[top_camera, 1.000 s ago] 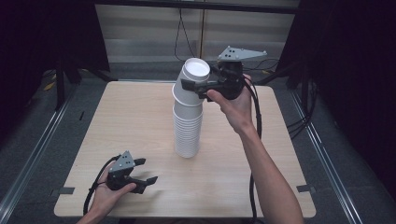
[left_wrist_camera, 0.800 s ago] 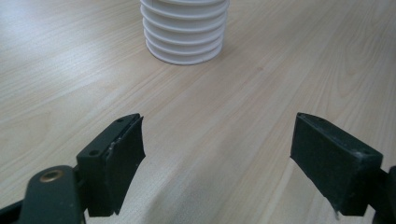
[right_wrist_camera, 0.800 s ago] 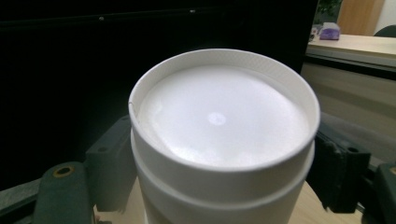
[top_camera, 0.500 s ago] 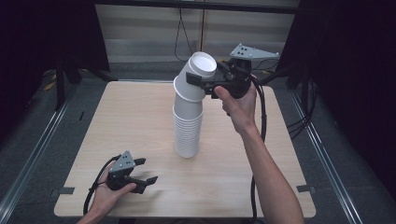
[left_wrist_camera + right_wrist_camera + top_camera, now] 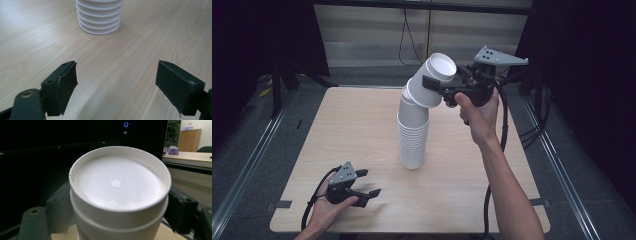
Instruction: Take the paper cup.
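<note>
The right hand (image 5: 477,112) was raised above the far half of the worktop (image 5: 362,130), its forearm reaching in from the near right edge. The right gripper (image 5: 434,87) lay roughly level, jaws clamped on the sides of the top cup (image 5: 432,82), which was tilted away from the stack of white cups (image 5: 413,135) standing upright near the worktop's centre. The held cup appeared empty, with a second rim visible just beneath it. The left hand (image 5: 329,205) rested at the near left corner; the left gripper (image 5: 369,185) held nothing, jaws apart, well clear of the stack.
</note>
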Demonstrator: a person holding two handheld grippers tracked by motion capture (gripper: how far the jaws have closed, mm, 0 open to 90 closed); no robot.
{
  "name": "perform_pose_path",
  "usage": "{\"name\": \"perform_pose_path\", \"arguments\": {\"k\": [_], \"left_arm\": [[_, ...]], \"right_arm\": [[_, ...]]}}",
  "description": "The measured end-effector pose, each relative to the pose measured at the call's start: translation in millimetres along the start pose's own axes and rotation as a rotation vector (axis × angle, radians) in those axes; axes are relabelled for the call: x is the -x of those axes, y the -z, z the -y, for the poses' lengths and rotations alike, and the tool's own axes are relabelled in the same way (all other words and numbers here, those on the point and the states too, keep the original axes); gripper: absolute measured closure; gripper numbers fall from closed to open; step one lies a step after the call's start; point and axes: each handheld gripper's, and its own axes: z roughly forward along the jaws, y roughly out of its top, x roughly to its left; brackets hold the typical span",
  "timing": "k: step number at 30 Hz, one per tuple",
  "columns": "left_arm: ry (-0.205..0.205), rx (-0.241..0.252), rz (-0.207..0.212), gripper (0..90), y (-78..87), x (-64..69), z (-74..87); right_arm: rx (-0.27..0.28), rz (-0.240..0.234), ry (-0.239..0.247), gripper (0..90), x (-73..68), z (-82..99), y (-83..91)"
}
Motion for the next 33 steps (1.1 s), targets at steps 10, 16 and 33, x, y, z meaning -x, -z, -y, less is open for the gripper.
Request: {"name": "perform_pose_path", "arguments": {"k": [10,16,33], "left_arm": [[0.002,0.002,-0.002,17.1,-0.2,-0.1,0.1],[0.004,0.004,-0.005,17.1,-0.7,0.1,-0.1],[-0.002,0.016,0.002,17.1,-0.9,2.1,-2.1]], "right_arm": [[0.01,0.004,0.0,21.5,-2.7,4.8,26.2],[0.023,0.004,0.0,21.5,-5.1,10.9,42.1],[-0.039,0.04,-0.024,21.4,-8.1,52.3,68.1]]}}
